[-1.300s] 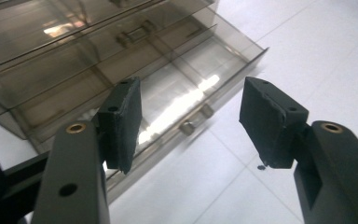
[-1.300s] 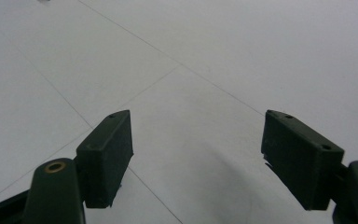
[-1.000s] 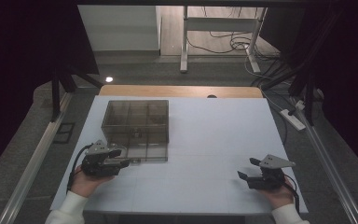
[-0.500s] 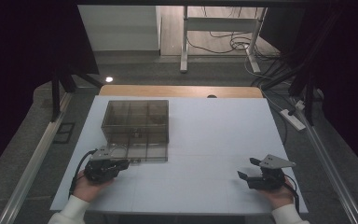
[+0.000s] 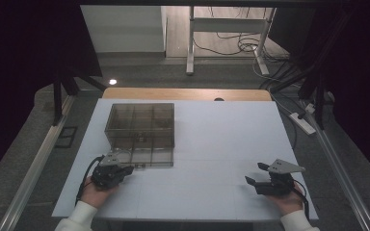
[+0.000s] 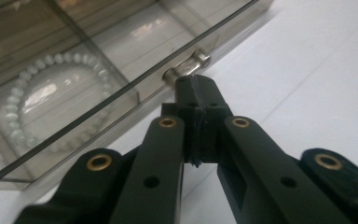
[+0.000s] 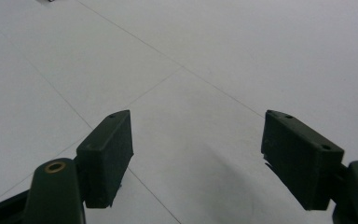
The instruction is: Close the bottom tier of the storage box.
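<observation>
A smoky transparent compartment box (image 5: 142, 130) sits on the left half of the white table (image 5: 212, 144). In the left gripper view one of its compartments (image 6: 74, 88) holds a bracelet of pale beads (image 6: 50, 59), and a small metal latch (image 6: 189, 67) sticks out of the box's front wall. My left gripper (image 5: 129, 168) (image 6: 196, 86) lies at the box's near left corner. Its jaws have just closed pad to pad with nothing between them, and the tips stop just short of the latch. My right gripper (image 5: 254, 173) (image 7: 198, 135) rests open on bare table at the near right.
Beyond the table's far wooden edge (image 5: 188, 94) the floor holds a metal stand (image 5: 191, 43) and loose cables (image 5: 241, 45). A power strip (image 5: 302, 122) lies on the floor to the right. Dark curtains hang at both sides.
My left gripper has sunk toward the table and its jaws have gone from apart to closed together. The right gripper and the box have stayed in place.
</observation>
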The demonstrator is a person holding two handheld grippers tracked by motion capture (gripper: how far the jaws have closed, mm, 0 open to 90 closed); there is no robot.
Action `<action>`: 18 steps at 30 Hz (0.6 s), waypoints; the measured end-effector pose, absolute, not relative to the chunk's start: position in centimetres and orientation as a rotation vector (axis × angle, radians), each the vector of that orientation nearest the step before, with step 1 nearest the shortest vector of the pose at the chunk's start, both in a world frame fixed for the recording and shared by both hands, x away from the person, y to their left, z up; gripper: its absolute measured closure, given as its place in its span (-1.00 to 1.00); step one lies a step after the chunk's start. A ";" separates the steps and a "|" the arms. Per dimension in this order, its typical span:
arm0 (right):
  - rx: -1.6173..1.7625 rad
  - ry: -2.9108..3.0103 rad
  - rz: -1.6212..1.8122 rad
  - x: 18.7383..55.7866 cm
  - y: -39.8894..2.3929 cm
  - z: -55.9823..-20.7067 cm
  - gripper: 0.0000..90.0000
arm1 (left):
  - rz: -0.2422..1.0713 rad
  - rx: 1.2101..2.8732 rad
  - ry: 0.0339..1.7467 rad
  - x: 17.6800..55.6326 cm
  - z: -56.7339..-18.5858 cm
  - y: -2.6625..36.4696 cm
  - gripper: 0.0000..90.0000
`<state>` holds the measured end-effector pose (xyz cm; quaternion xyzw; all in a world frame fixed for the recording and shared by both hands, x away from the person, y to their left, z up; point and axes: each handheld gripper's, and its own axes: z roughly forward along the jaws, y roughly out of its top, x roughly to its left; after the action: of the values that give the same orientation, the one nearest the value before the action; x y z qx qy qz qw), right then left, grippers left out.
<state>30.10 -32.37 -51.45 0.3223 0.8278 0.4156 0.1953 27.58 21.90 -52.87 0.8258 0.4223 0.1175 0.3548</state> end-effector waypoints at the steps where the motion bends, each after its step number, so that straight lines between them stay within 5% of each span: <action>1: 0.904 2.321 1.163 30.1 -32.3 -51.5 -0.45 | 0.302 2.133 1.099 27.7 -53.0 21.9 0.98; 18: 0.903 2.320 1.164 30.1 -32.4 -51.4 -0.45 | 0.344 2.155 1.143 29.0 -53.8 21.6 0.98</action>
<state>30.11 -32.36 -51.40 0.3221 0.8279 0.4153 0.1957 28.98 21.57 -53.79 0.8249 0.4376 0.1317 0.3328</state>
